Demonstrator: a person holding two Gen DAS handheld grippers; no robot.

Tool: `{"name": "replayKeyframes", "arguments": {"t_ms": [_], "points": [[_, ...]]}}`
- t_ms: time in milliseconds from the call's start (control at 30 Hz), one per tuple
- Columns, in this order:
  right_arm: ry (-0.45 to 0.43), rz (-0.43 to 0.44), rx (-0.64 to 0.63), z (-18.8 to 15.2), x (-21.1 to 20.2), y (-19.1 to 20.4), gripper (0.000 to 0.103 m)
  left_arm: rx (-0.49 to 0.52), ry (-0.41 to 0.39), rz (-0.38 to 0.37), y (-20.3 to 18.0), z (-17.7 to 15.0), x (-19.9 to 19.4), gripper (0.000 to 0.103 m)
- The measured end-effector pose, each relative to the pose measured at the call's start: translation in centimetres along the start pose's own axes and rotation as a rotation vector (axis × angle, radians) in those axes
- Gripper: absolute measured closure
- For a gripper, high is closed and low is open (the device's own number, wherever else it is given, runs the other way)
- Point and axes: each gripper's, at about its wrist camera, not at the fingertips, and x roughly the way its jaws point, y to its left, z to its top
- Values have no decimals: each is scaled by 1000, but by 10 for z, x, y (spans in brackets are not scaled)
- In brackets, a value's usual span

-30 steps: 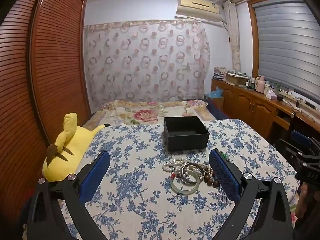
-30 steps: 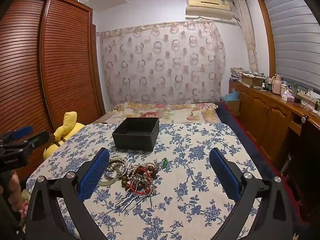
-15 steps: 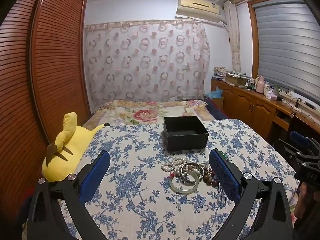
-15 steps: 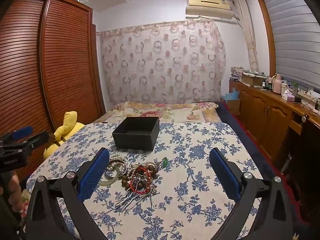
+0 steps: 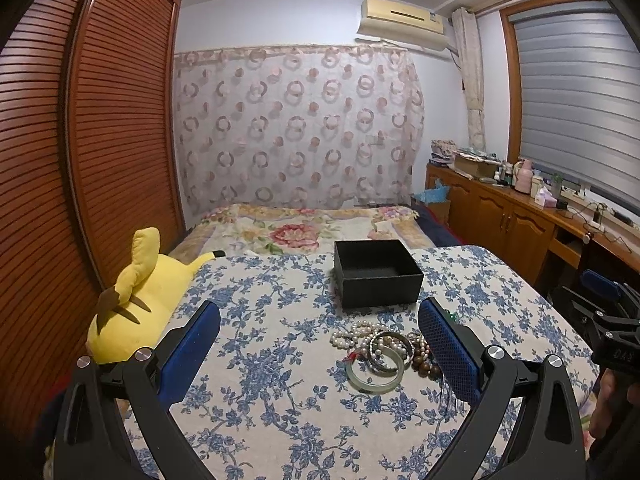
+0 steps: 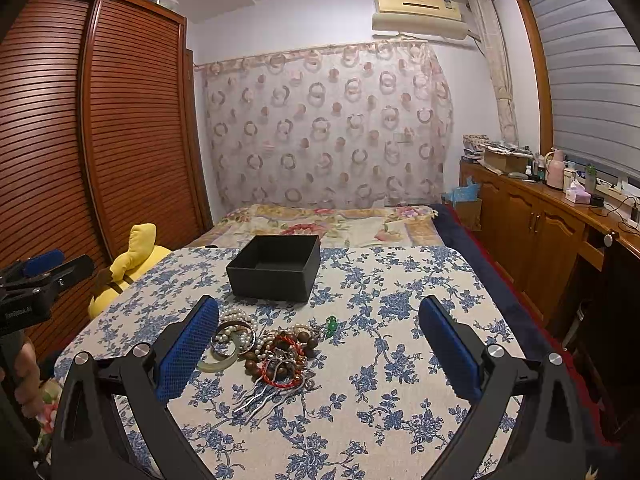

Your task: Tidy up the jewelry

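While bracelets (image 6: 268,350) lie flat, the box (image 6: 276,268) opens upward.

Home bedroom: bed (image 5: 304,226) with floral bedspread, louvred wooden wardrobe (image 5: 100,128), curtain (image 5: 296,128), wall air conditioner (image 5: 402,20), plush toy (image 5: 136,300).

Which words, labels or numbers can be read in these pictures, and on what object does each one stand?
"DAS": white print on the black body of the right gripper, seen in the left wrist view; it may be cut off.
Another white print, on the body of the left gripper, seen in the right wrist view: too blurred to read.
Marks on the air conditioner: too small to read.
Nothing else is readable.
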Motion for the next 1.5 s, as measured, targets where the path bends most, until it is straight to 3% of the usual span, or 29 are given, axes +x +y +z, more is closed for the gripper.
{"name": "replayKeyframes", "arguments": {"t_ms": [1500], "points": [[-2,2,2,1,-2,0,2,12,2,-6,-3,0,-2,7]]}}
